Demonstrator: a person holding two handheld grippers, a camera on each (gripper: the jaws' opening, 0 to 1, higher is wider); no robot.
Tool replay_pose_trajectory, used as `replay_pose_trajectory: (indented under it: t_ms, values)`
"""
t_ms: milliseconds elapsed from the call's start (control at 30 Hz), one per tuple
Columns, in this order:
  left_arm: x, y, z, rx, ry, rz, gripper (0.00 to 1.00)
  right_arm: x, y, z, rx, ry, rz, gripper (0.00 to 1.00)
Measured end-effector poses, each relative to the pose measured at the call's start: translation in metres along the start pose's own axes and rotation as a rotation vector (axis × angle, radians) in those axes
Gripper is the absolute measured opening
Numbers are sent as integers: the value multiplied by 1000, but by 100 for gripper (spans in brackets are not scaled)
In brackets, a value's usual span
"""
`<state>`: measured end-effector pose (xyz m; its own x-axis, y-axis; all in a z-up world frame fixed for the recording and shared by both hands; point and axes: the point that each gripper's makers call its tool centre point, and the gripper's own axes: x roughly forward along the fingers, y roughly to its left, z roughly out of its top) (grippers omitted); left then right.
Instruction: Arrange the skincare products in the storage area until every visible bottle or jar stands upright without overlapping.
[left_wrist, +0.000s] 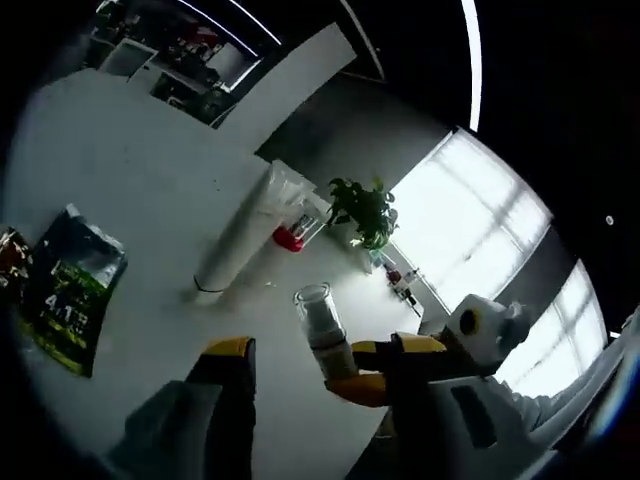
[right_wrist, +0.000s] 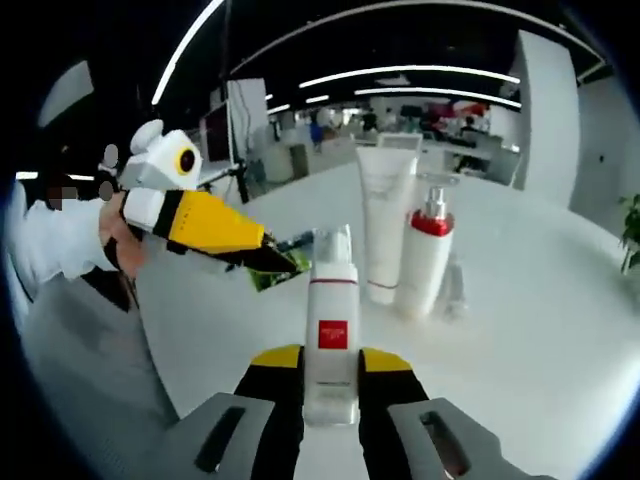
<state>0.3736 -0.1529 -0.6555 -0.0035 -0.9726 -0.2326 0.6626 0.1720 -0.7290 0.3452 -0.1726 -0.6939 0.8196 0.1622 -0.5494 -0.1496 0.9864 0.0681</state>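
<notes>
My right gripper (right_wrist: 331, 365) is shut on the lower body of a white bottle (right_wrist: 331, 320) with a red square label and a clear cap, held upright above the white table (right_wrist: 540, 340). In the left gripper view the same bottle (left_wrist: 325, 330) stands in front of my left gripper (left_wrist: 316, 347), whose jaws are wide apart with nothing gripped; the right gripper (left_wrist: 365, 385) holds it from the right. A white tube (right_wrist: 385, 215) and a pump bottle with a red collar (right_wrist: 424, 255) stand upright side by side beyond it. The left gripper (right_wrist: 272, 260), held by a hand, comes in from the left.
A green packet (left_wrist: 70, 290) lies flat on the table, with another packet (left_wrist: 10, 262) at the edge. A potted plant (left_wrist: 362, 212) stands near the tube (left_wrist: 240, 245) and pump bottle (left_wrist: 290, 236). A small clear item (right_wrist: 455, 285) sits beside the pump bottle.
</notes>
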Motion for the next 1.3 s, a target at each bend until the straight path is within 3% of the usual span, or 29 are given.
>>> replay_pose_trajectory:
  t_ms: [233, 300, 367, 567, 667, 833, 1300]
  values:
    - [19, 0, -8, -46, -4, 8, 34, 3, 0, 6, -50, -15, -15, 11]
    - [22, 2, -10, -44, -9, 16, 27, 4, -3, 7, -95, -13, -35, 11]
    - [25, -1, -13, -57, -5, 4, 22, 3, -3, 8, -79, -20, -31, 11]
    - [31, 2, -13, -77, -4, 9, 15, 5, -5, 5, -73, -15, -26, 11]
    - [32, 5, -18, -97, 32, 4, 15, 8, -5, 0, -85, -8, -24, 11]
    - [32, 6, -19, -78, 37, 2, 14, 12, -6, -4, -160, 6, -30, 12]
    - [34, 18, -25, 91, 100, 19, 13, 24, -3, -17, -175, 59, 8, 14]
